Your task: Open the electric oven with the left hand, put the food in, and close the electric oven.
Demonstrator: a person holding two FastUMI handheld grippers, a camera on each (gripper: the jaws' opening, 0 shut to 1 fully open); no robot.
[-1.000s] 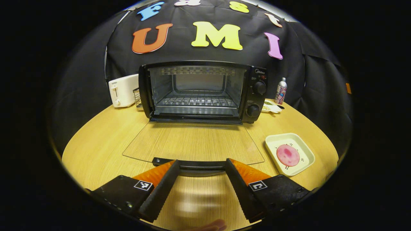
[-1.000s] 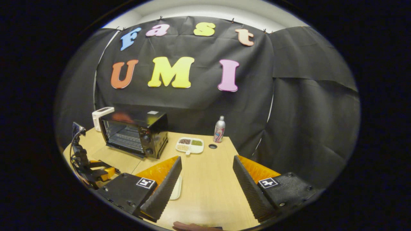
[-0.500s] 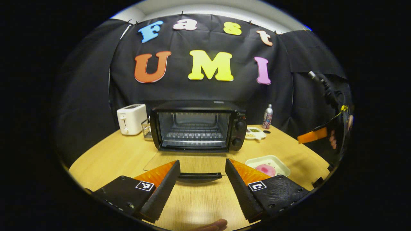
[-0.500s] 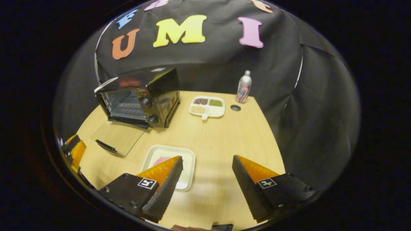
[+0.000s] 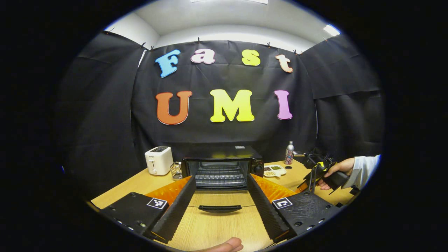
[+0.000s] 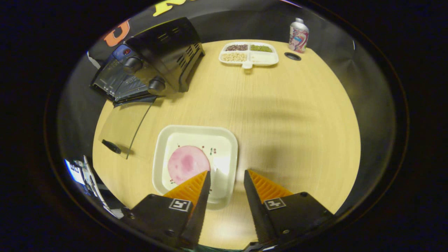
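The black electric oven (image 5: 221,167) stands open at the back of the table, its glass door (image 5: 220,201) lying flat and its rack bare. My left gripper (image 5: 220,177) hovers open, well back from the door handle (image 5: 219,208), holding nothing. The food, a round pink slice (image 6: 188,164), lies on a white square plate (image 6: 196,128) to the right of the door. My right gripper (image 6: 226,173) is open just above the plate's near right rim, one finger over the slice's edge. The right gripper (image 5: 320,169) is also in the left gripper view, held by a hand (image 5: 337,167).
A white toaster (image 5: 158,160) and a small wire basket (image 5: 175,169) stand left of the oven. Right of it are a compartment dish of beans (image 6: 248,54), a can (image 6: 298,30) and a small black disc (image 6: 293,56). Bare tabletop (image 6: 297,133) lies right of the plate.
My left gripper has pulled back and up from the door handle, still open. My right gripper has tilted down and come close over the plate, its fingers now nearer together.
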